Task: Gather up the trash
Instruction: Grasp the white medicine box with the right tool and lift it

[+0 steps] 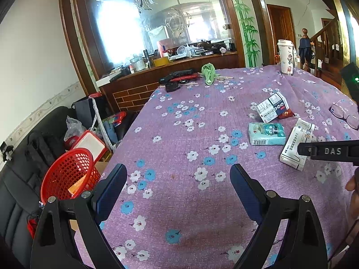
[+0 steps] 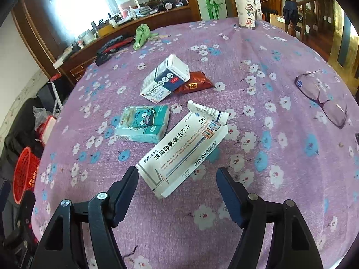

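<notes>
A long white medicine box with an opened end lies on the purple flowered tablecloth. My right gripper is open, its fingers on either side of the box's near end, not touching it. Beyond lie a teal tissue pack, a white-and-blue medicine box and a red-brown sachet. My left gripper is open and empty over bare cloth. A red mesh basket stands beside the table's left edge. The left wrist view shows the white box, the tissue pack and the right gripper's finger.
Purple-framed glasses lie at the right. A white lidded cup stands at the far edge. A green cloth and black-red tools lie at the far left. A black chair and clutter sit left of the table.
</notes>
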`<action>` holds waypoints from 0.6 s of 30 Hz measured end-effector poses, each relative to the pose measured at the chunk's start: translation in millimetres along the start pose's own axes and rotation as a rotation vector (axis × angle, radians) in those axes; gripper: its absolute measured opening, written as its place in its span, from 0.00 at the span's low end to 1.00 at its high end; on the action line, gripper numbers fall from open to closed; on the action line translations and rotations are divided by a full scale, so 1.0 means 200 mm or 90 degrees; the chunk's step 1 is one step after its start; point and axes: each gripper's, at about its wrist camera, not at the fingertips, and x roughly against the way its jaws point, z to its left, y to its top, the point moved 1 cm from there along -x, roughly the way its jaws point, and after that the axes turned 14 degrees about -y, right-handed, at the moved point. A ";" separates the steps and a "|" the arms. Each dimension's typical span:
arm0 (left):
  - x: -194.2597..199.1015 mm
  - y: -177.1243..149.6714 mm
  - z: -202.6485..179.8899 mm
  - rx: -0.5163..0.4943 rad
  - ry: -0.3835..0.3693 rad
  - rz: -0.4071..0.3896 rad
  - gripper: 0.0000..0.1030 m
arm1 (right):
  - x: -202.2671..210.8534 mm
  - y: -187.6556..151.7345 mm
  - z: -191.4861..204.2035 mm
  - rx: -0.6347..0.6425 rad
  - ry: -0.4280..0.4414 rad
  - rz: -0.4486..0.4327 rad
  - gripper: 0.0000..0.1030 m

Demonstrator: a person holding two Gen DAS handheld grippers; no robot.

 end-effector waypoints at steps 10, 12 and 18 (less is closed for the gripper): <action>-0.04 -0.02 0.04 0.012 -0.003 0.014 0.90 | -0.08 0.04 0.08 0.022 -0.048 0.004 0.74; -0.05 -0.02 0.05 0.014 -0.004 0.017 0.90 | -0.11 0.05 0.09 0.025 -0.057 0.008 0.74; -0.07 -0.02 0.06 0.018 -0.005 0.027 0.90 | -0.14 0.08 0.11 0.035 -0.083 -0.002 0.74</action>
